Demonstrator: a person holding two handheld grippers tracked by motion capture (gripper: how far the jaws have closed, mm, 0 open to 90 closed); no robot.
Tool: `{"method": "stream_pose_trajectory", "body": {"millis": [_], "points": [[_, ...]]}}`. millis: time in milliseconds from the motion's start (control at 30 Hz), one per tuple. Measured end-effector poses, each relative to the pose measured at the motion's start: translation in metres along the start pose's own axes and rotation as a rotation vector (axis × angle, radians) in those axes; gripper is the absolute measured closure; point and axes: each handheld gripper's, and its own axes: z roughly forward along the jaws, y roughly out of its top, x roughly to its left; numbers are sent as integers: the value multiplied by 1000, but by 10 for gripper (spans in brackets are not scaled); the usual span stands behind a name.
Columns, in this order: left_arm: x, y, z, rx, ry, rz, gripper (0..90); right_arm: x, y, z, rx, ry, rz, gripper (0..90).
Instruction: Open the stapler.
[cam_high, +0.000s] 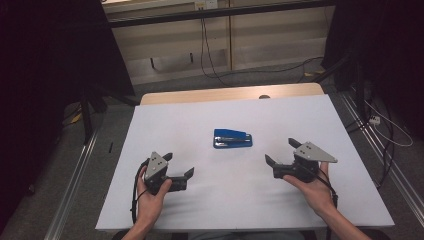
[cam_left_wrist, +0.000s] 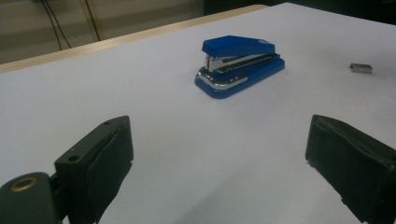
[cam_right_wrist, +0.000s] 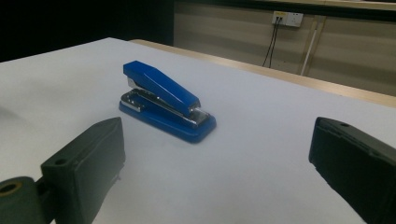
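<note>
A blue stapler (cam_high: 232, 138) lies flat in the middle of the white table top (cam_high: 175, 120), alone and untouched. My left gripper (cam_high: 178, 165) is held in a hand at the near left, open, its jaws pointing right and away toward the stapler. My right gripper (cam_high: 280, 150) is held at the near right, open, with its jaws pointing left. In the left gripper view the stapler (cam_left_wrist: 238, 63) sits ahead of the wide-apart jaws of the left gripper (cam_left_wrist: 219, 130). In the right gripper view the stapler (cam_right_wrist: 163, 100) lies ahead and left of the empty right gripper (cam_right_wrist: 217, 135).
A small grey strip of staples (cam_left_wrist: 361, 68) lies on the table to the right of the stapler in the left gripper view. The table's far wooden edge (cam_high: 230, 93) faces a wall with hanging cables (cam_high: 205, 45) and a socket (cam_right_wrist: 287, 17). Dark stands flank the table.
</note>
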Motion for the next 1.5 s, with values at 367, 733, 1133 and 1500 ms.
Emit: {"method": "stream_pose_trajectory", "body": {"millis": [367, 733, 1133, 1500], "points": [[-7, 12, 24, -20, -21, 23, 90, 11, 7, 22, -5, 36, -13, 50], [-9, 26, 48, 2, -34, 19, 63, 17, 13, 36, 32, 62, -18, 77], [3, 35, 67, -40, -37, 23, 52, 22, 24, 58, 5, 80, -32, 78], [11, 43, 89, -44, -43, 46, 44, 25, 31, 77, -5, 88, -24, 109]]}}
